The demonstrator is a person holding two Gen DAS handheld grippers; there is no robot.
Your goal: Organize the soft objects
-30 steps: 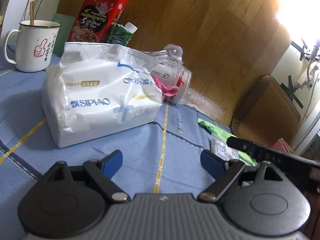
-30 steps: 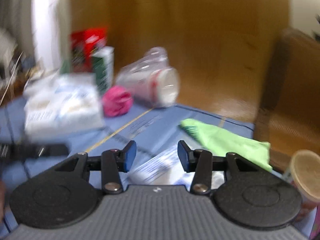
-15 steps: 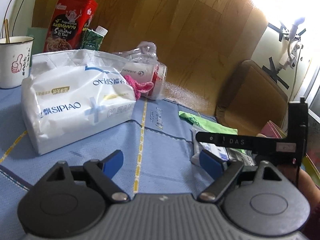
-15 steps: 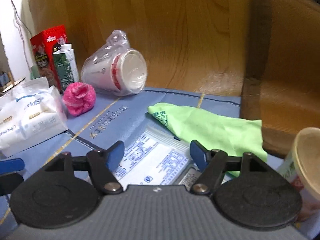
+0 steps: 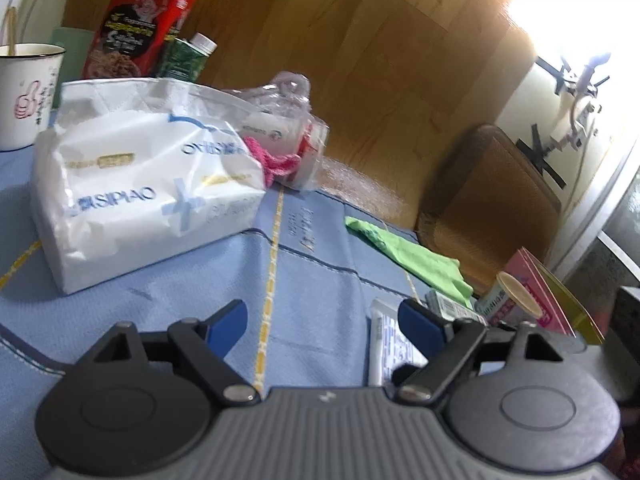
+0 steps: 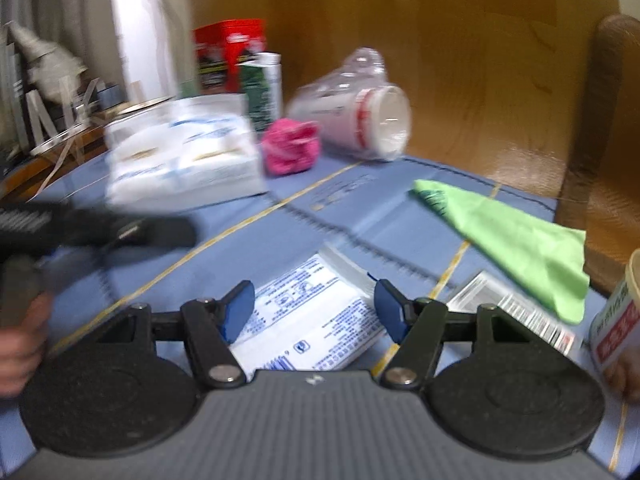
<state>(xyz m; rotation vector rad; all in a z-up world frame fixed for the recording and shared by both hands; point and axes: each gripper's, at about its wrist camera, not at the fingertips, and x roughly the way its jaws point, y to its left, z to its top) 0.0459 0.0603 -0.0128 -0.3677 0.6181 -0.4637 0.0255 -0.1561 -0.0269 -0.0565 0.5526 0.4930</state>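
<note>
The right hand-held gripper [image 6: 314, 306] has just spread wider — released, above the wet-wipe pack [image 6: 308, 316]; the left hand-held gripper [image 5: 322, 320] stays released — empty.

bench cloth [image 5: 320, 280]: blue woven fabric, matt | tissue pack [image 5: 144, 184]: glossy crinkled plastic film | pink ball [image 6: 290, 146]: fuzzy knitted yarn | green cloth [image 6: 516, 240]: smooth, matt | wall panel [image 5: 360, 60]: varnished wood, shiny | mug [image 5: 24, 92]: glossy white enamel

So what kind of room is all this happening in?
Probably a home dining or kitchen table: a blue cloth under everyday clutter, a tissue pack, an enamel mug and a snack tin, with a wooden chair alongside.
</note>
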